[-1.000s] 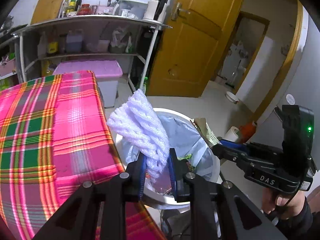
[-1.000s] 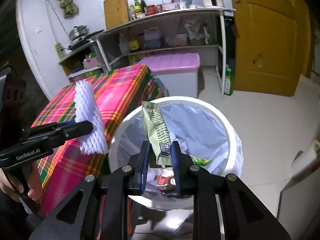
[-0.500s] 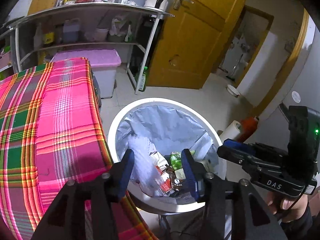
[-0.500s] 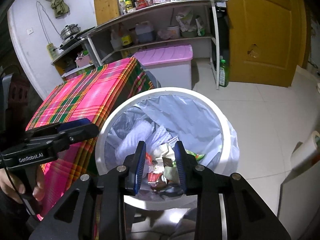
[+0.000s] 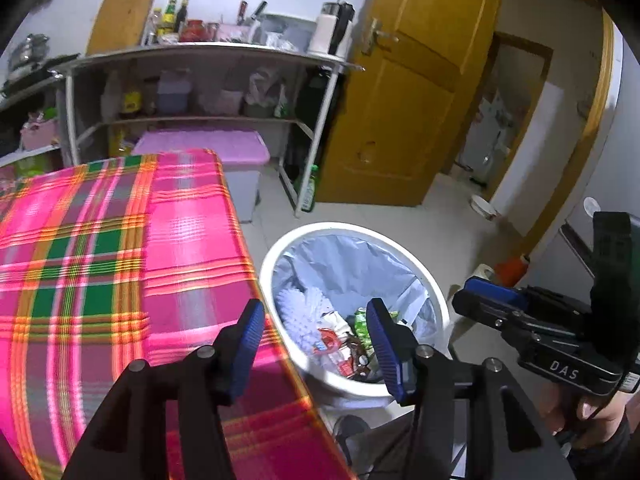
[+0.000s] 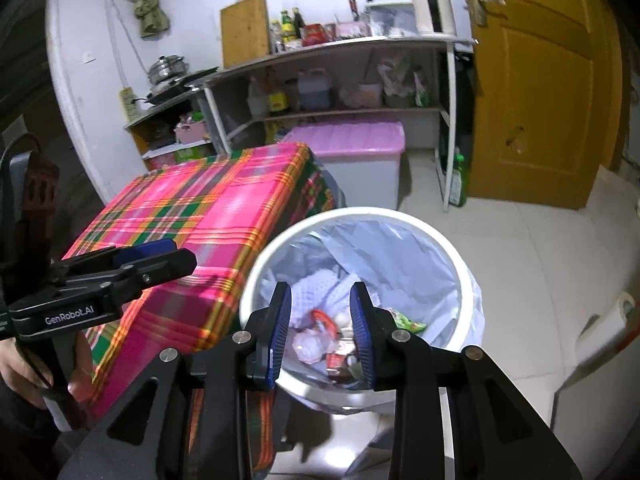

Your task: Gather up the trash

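Left gripper [image 5: 316,338]: my jaws were opening, blue pads wide apart, nothing between them; they hung above the near rim of the bin, at the table's corner.
Right gripper [image 6: 321,330]: my jaws stood moderately apart and empty, directly above the bin's mouth.
Trash bin [image 6: 460,264]: white, round, lined with a pale blue bag; it stood on the tiled floor just beside the table's corner.
White foam net [image 5: 302,314]: it lay inside the bin, on the side nearest the table, resting on the other litter.
Green wrapper [image 6: 408,323]: it lay inside the bin toward the right wall, among red and white packets.
Table [image 5: 100,256]: covered with a pink, green and orange plaid cloth; the visible cloth surface was bare.
Background: a pink-lidded storage box [image 6: 352,140] stood beyond the table under a white shelf unit [image 5: 208,50]; a yellow wooden door [image 6: 540,80] was to the right.
Hands: a hand [image 6: 24,364] held my left gripper's handle; its fingers were partly hidden.
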A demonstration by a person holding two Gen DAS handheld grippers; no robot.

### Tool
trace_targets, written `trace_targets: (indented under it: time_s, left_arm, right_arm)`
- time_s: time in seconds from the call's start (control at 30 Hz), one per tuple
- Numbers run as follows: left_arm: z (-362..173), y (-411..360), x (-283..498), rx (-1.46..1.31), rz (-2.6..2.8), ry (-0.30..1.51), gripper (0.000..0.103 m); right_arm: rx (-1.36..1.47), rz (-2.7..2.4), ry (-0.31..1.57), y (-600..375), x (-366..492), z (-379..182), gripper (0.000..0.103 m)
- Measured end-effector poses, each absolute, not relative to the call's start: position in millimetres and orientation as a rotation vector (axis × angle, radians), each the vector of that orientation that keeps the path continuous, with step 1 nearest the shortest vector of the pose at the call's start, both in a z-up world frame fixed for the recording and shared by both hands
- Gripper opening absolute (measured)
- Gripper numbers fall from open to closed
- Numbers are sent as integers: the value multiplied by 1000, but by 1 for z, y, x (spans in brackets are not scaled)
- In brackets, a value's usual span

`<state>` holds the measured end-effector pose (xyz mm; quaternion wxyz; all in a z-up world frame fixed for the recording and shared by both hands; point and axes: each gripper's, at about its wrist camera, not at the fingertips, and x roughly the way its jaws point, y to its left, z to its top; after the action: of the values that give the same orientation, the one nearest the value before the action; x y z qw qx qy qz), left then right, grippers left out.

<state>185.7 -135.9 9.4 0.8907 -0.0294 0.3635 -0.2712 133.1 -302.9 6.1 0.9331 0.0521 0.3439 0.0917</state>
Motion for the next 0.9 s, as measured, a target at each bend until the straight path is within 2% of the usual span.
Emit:
trace_targets:
  time_s: [0.4, 0.53, 0.9]
  left_arm:
    - [27, -91, 135, -45, -430, 681, 53]
    - [30, -78, 119, -46, -395, 655, 53]
    - [35, -53, 76, -54, -323, 594, 53]
  right_arm:
    - [43, 259, 646, -261, 102, 22, 33]
    - [32, 282, 626, -250, 90, 26, 41]
    - [-8, 325, 617, -228, 60, 25, 41]
